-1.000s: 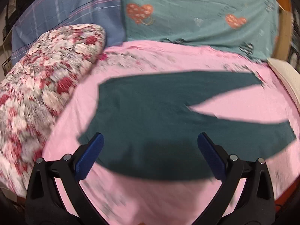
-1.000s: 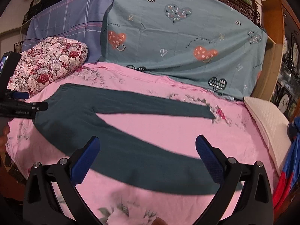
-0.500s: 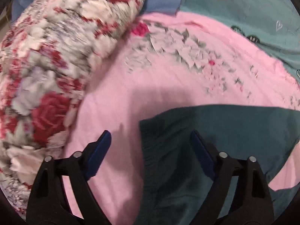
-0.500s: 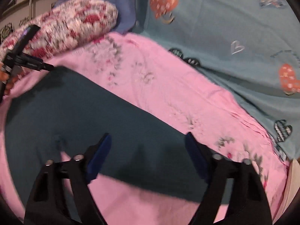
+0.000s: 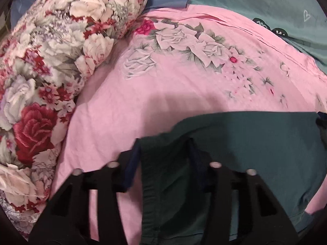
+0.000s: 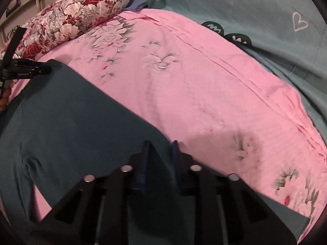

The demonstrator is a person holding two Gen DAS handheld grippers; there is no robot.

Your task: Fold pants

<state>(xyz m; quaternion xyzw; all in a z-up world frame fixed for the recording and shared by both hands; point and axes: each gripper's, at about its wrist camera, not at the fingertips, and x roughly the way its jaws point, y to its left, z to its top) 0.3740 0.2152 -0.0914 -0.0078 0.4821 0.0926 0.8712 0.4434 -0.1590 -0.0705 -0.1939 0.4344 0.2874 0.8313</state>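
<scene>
A: As its jaws close, the left claw (image 5: 164, 145) at lower centre has a bunched waistband corner of the pants (image 5: 255, 143) between them; earlier it hovered wide open.

B: In the right view, the right claw (image 6: 160, 145), also closing, pinches the pants' upper edge on the bed (image 6: 204, 71), readying the fold.

Pants (image 5: 255, 143): one pair, dark teal, soft knit fabric. Lie spread flat and unfolded on a pink floral bedsheet (image 5: 184, 94). Waistband end, with a gathered elastic edge, lies at the side nearest a floral pillow (image 5: 51, 71); its corner is bunched up slightly. Upper leg runs diagonally across the sheet; crotch seam shows a small pucker (image 6: 30, 161).
</scene>
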